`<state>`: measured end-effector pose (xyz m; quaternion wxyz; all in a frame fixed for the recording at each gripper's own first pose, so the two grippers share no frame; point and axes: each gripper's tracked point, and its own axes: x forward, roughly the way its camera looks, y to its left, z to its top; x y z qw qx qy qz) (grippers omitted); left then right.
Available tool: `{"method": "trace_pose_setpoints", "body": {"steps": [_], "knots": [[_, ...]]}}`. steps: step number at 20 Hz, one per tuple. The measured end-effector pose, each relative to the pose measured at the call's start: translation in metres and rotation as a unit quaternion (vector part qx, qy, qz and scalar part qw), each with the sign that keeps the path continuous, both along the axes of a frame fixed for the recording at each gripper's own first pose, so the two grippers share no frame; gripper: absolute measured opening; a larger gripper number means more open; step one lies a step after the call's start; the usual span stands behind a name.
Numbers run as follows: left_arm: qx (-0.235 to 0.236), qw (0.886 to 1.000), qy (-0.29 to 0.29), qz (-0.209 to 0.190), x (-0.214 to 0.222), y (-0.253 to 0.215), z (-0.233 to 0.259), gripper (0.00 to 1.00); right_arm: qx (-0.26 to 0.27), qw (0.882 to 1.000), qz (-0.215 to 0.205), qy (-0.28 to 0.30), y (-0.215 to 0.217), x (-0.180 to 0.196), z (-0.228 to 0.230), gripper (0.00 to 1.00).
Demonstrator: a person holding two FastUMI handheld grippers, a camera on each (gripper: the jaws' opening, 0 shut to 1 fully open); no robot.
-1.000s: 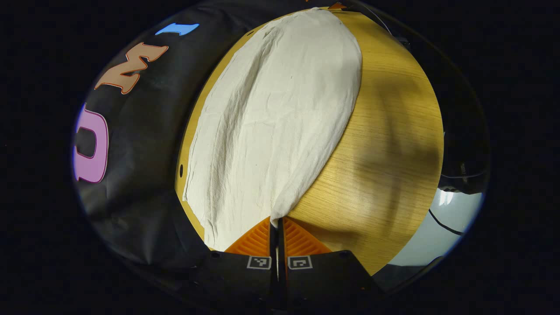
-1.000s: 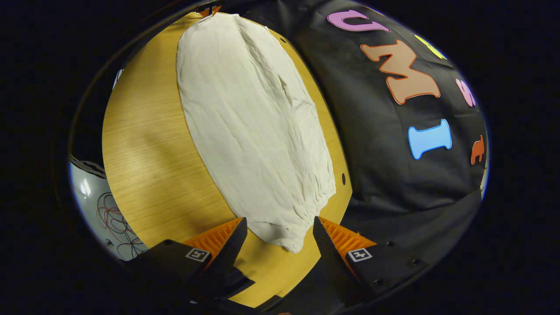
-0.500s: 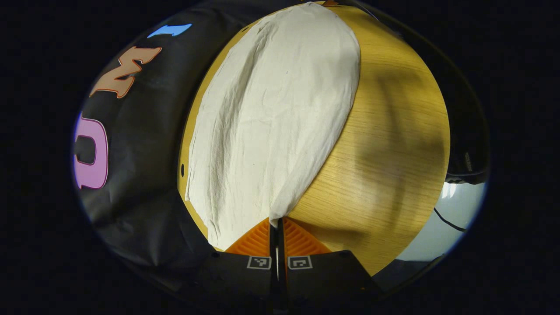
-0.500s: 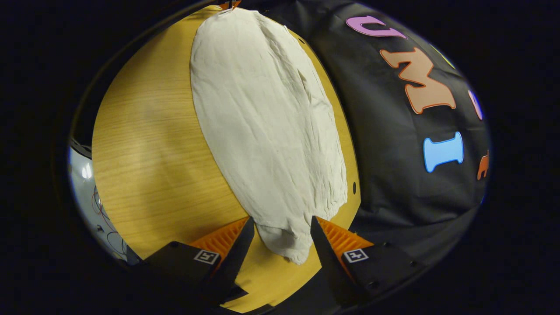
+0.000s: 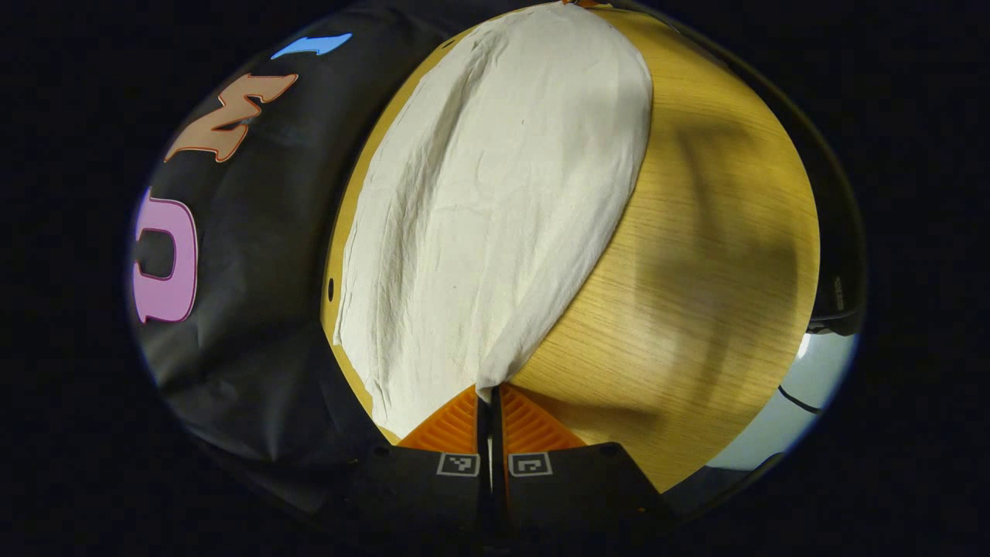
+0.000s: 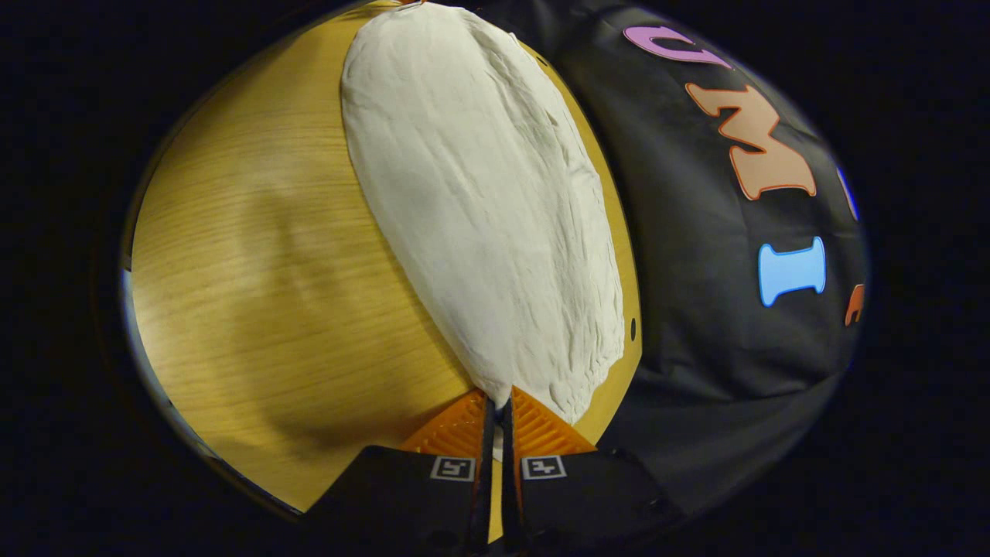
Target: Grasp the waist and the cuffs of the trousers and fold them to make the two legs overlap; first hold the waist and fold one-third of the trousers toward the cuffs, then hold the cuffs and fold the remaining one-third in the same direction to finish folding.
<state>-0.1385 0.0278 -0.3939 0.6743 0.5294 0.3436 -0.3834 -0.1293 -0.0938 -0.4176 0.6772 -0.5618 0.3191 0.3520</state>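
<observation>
1. Table (image 5: 696, 255) carries my trousers (image 5: 495, 201), spread flat near its far edge.
2. Left gripper (image 5: 489, 398) pinches one end's near corner; right gripper (image 6: 500, 402) pinches the other's.
3. I should lift both evenly, keeping the edge taut.

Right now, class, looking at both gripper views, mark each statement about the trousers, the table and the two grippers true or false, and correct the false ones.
1. The left gripper is shut on an edge of the trousers. True.
2. The right gripper hangs open above the cloth. False: its fingers are pressed together on the trousers' edge.
3. The trousers lie on a wooden table. True.
4. The trousers are dark blue. False: they are off-white.
5. The trousers are already folded into a small square. False: they lie stretched out long.
</observation>
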Motion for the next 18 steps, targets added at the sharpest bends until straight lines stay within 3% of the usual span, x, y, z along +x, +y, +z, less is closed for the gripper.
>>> {"method": "trace_pose_setpoints", "body": {"steps": [3, 6, 8, 13, 18], "knots": [[-0.013, 0.999, -0.014, 0.034, 0.019, -0.001, 0.010, 0.00, 0.009, 0.999, -0.028, -0.015, 0.001, 0.018, 0.017, 0.12], [-0.027, 0.997, -0.039, 0.062, 0.044, -0.003, 0.028, 0.00, 0.020, 0.998, -0.041, -0.048, 0.005, 0.043, 0.041, 0.08], [-0.030, 0.996, -0.054, 0.069, 0.060, -0.005, 0.041, 0.00, 0.023, 0.997, -0.046, -0.064, 0.008, 0.056, 0.053, 0.11], [-0.041, 0.992, -0.094, 0.078, 0.106, -0.013, 0.070, 0.00, 0.031, 0.993, -0.054, -0.098, 0.013, 0.089, 0.075, 0.08], [-0.075, 0.981, -0.122, 0.128, 0.148, -0.019, 0.095, 0.00, 0.047, 0.987, -0.079, -0.135, 0.020, 0.127, 0.093, 0.05]]}}
